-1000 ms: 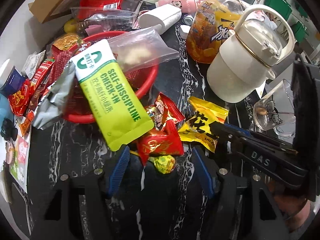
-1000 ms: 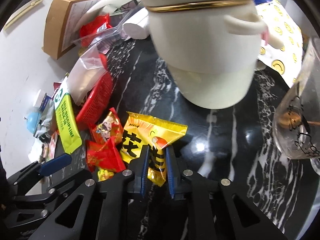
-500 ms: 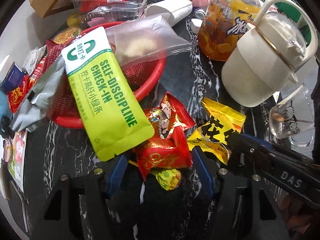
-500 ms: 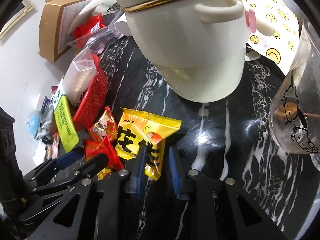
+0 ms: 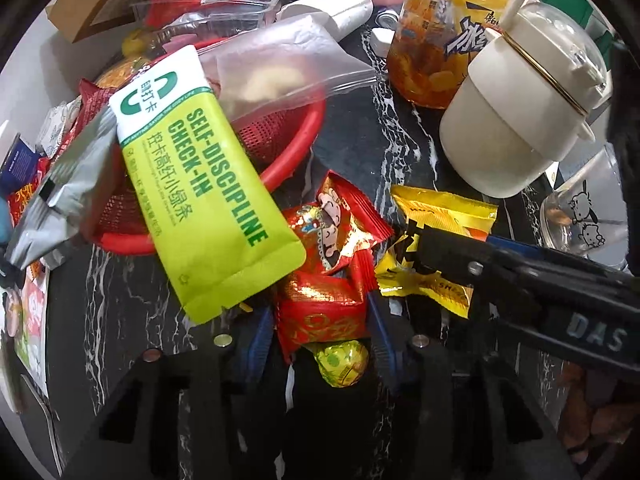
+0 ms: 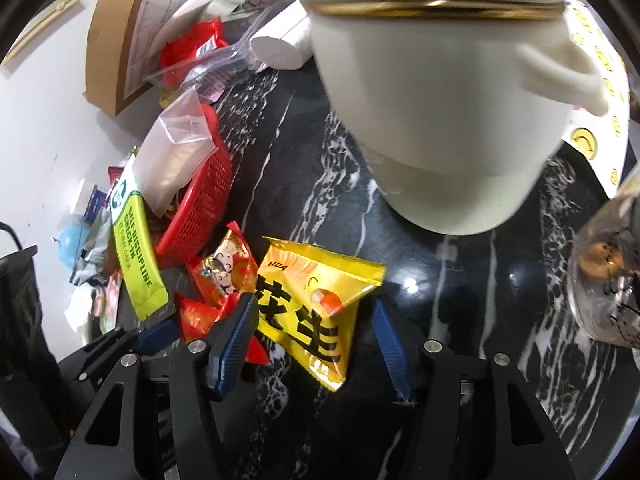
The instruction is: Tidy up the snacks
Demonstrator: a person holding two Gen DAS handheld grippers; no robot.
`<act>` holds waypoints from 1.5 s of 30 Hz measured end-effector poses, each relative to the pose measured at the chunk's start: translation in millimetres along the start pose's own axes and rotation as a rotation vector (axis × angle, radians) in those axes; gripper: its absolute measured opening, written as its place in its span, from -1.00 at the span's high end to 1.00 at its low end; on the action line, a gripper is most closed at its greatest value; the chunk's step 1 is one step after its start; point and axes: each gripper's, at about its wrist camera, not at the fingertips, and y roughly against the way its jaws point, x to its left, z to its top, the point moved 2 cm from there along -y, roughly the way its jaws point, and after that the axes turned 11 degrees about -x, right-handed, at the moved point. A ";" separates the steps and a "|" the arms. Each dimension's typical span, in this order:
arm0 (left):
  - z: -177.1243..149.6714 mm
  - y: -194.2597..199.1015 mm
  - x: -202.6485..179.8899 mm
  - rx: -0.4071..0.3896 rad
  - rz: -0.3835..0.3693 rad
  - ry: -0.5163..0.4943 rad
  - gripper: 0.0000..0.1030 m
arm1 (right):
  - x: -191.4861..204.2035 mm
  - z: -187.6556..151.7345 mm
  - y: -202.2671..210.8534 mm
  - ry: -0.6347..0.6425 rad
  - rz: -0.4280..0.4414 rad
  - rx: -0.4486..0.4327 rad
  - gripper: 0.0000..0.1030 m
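While both grippers sit low over the snack pile, here is the layout.

Open room: bare black marble counter (image 6: 460, 280) between the yellow packet and the cream jug; more bare top near-left of the red basket in the left wrist view.
Edges: white surface borders the counter on the far left; cardboard box (image 6: 120, 40) sits there.
Red basket (image 5: 280, 152): far left, overfull; green pouch (image 5: 208, 200) hangs over its near rim, clear zip bag (image 5: 280, 72) lies on top, silver pouch (image 5: 60, 200) droops off its left side.
Cream jug (image 5: 520, 120): upright, far right, lid on, contents hidden.
Glass cup (image 5: 584, 216): right of the jug, something brown inside.
Drink bottle (image 5: 436, 52): behind the jug, orange liquid with fruit pieces.
Left gripper (image 5: 320, 320): pointing steeply down, jaws just closing in, pads against both sides of the red packet (image 5: 324, 312); round gold-green candy (image 5: 344, 360) just under it.
Right gripper (image 6: 316, 328): tilted down, jaws just spread apart, yellow packet (image 6: 316, 304) lying loose between them on the counter, pads clear of it.
Red cartoon packet (image 5: 336, 228): between green pouch and yellow packet, touching both.
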 end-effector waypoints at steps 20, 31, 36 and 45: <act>-25.8 23.8 15.9 0.022 -0.018 0.019 0.16 | 24.7 -6.4 -18.2 0.098 -0.141 -0.013 0.24; -36.6 43.9 33.1 0.032 -0.046 0.050 0.16 | 13.5 -34.9 7.9 0.029 -0.102 0.005 0.34; -39.7 60.8 34.1 0.026 -0.061 0.050 0.16 | 16.5 -54.3 28.7 0.007 -0.088 0.012 0.34; -50.5 103.5 36.8 -0.015 -0.094 0.027 0.16 | 38.0 -80.1 62.1 0.008 -0.051 0.002 0.34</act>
